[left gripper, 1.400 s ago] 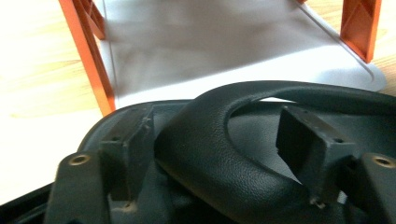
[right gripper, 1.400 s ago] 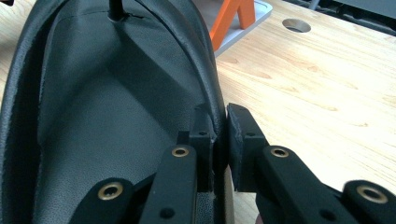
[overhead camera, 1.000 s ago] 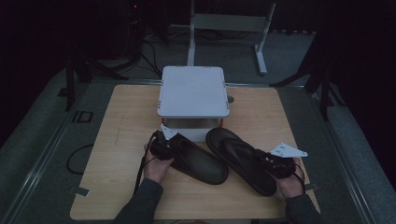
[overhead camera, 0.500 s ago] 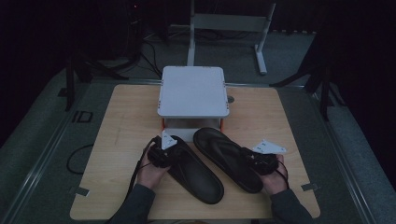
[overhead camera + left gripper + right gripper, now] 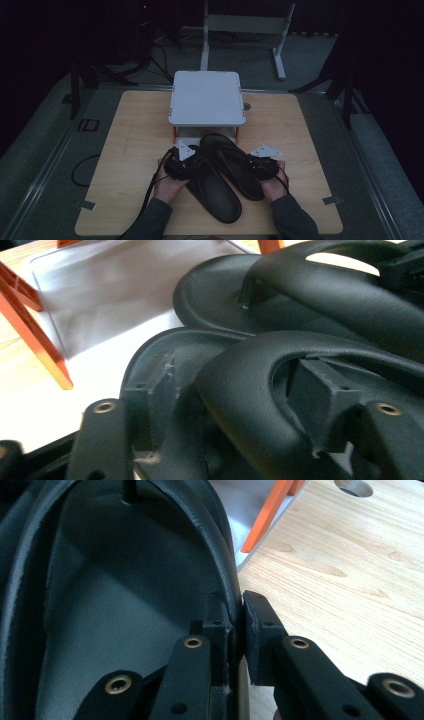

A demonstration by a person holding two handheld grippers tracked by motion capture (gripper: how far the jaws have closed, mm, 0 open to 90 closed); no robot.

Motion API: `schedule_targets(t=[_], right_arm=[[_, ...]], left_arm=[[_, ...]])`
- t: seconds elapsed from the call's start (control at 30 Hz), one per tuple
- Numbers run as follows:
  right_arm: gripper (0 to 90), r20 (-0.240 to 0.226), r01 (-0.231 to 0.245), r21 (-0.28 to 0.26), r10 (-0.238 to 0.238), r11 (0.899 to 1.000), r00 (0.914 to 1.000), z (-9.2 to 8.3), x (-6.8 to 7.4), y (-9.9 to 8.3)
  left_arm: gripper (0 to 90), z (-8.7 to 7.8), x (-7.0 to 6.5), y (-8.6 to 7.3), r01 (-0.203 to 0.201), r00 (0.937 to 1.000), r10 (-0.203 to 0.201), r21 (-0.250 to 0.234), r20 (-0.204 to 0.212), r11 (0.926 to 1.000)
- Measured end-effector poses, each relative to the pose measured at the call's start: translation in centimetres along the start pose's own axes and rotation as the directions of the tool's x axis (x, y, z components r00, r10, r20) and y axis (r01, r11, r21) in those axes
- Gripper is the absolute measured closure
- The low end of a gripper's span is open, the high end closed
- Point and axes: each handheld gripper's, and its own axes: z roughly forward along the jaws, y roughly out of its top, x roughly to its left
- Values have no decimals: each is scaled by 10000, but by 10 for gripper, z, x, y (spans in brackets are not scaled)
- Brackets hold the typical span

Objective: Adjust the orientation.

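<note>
Placement step: right gripper (image 5: pixel 235 630) clenched on the black rubber slipper's (image 5: pixel 231 162) rim at frame centre, left gripper (image 5: pixel 240 405) with jaws just opened around the second black slipper's (image 5: pixel 260 390) strap; next, slide the pair under the white shelf rack (image 5: pixel 207 97).

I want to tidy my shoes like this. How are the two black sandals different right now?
The right sandal pokes its toe under the white stand; the left sandal lies nearer the person. The right gripper pinches the right sandal's rim, while the left gripper straddles the left sandal's strap, its jaws having just been opening. Both are black and lie slanted the same way.
</note>
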Motion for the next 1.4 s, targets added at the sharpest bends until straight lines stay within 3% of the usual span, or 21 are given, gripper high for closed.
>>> schedule_targets(t=[0.13,0.2,0.33,0.5,0.67,0.83,0.93,0.97,1.0,1.03,1.07,1.1,1.2,1.27,1.3,1.4], right_arm=[[802,165,-186,37,185,9998,9997,1,-3,-1],[799,83,-300,40,300,9995,9995,1,-5,-1],[792,-31,-159,94,160,9998,9999,0,-3,-1],[764,-374,-133,173,140,9998,9992,-7,1,-2],[768,-437,148,314,-134,9994,9990,-11,5,-4],[690,-929,-129,253,152,9996,9956,-16,1,-7],[654,-936,-220,184,236,9996,9953,-17,-2,-7],[653,-952,-288,132,299,9995,9950,-18,-4,-7],[651,-946,-265,129,276,9996,9951,-18,-5,-7],[651,-946,-265,129,276,9996,9951,-18,-5,-7],[651,-989,-248,120,259,9996,9948,-18,-6,-7],[651,-1065,-193,48,197,9998,9941,-19,-5,-7],[647,-1114,-145,-58,137,9999,9937,-21,-3,-7],[649,-1110,-131,-88,121,9999,9937,-21,-3,-7],[661,-1106,-127,-75,118,9999,9938,-22,-3,-7],[676,-1214,-131,34,134,9999,9925,-20,-4,-8]], left_arm=[[276,-4,-1,3,360,9991,-363,-171,-200,9992],[276,-11,-2,5,433,9990,-431,-430,73,9981],[277,-15,-6,5,394,9991,-388,-380,165,9985],[283,-21,-20,-6,173,9996,-165,-380,214,9991],[328,-26,-31,-11,123,9994,-110,-390,339,9992],[336,-25,-42,-12,230,9995,-223,-264,243,9994],[337,-24,-46,-13,273,9992,-266,-220,310,9994],[352,-24,-49,-14,300,9995,-298,-152,131,9994],[370,-28,-55,-14,508,9981,-497,-282,370,9983],[384,-28,-55,-14,508,9981,-497,-282,370,9983],[384,-29,-58,-14,539,9964,-516,-331,670,9980],[394,-28,-68,-11,444,9952,-421,-238,884,9987],[384,-21,-79,-9,204,9962,-196,-83,853,9998],[379,-17,-81,-9,233,9964,-234,27,810,9997],[375,-10,-86,-8,464,9942,-481,197,964,9987],[364,-3,-90,-6,671,9920,-697,280,1053,9974]])
